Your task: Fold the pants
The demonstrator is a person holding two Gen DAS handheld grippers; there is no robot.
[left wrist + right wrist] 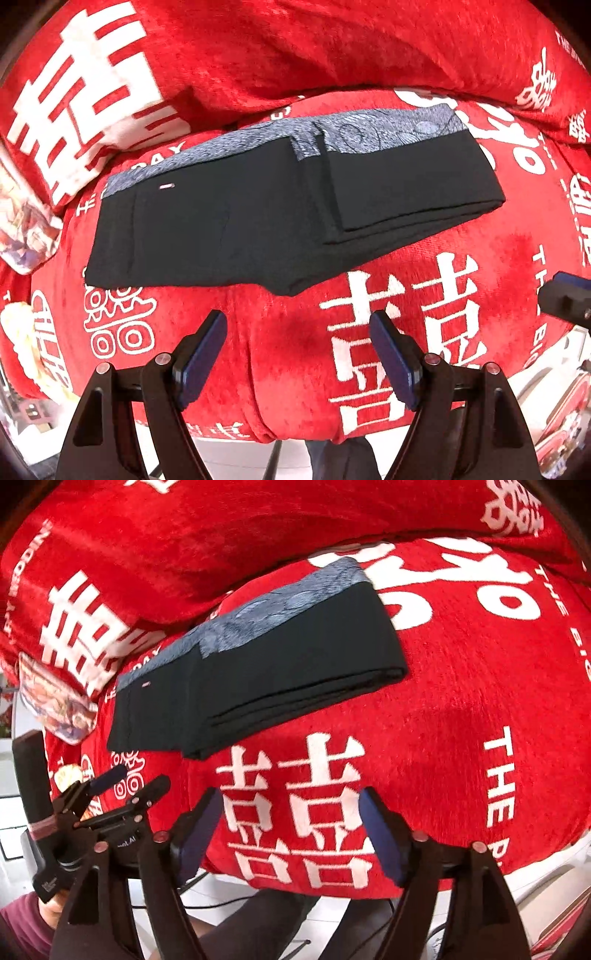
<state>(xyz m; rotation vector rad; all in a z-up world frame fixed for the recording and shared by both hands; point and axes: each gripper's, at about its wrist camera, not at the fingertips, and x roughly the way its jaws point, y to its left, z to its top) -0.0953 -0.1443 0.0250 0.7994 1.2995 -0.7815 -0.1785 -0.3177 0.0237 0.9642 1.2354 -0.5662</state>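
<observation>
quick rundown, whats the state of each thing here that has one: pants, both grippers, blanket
pants: folded into a layered stack, lying flat, grey waistband on the far side, not held
left gripper: open, empty, short of the pants
right gripper: open, empty, short of the pants
red blanket: spread under the pants, bunched up behind them

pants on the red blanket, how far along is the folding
Mostly done, it seems: the pants lie folded in a flat stacked bundle on the red blanket, grey waistband along the far edge. Nothing is in hand: the left gripper and right gripper are both open, short of the cloth. At most one more fold or a tidy-up remains.
</observation>
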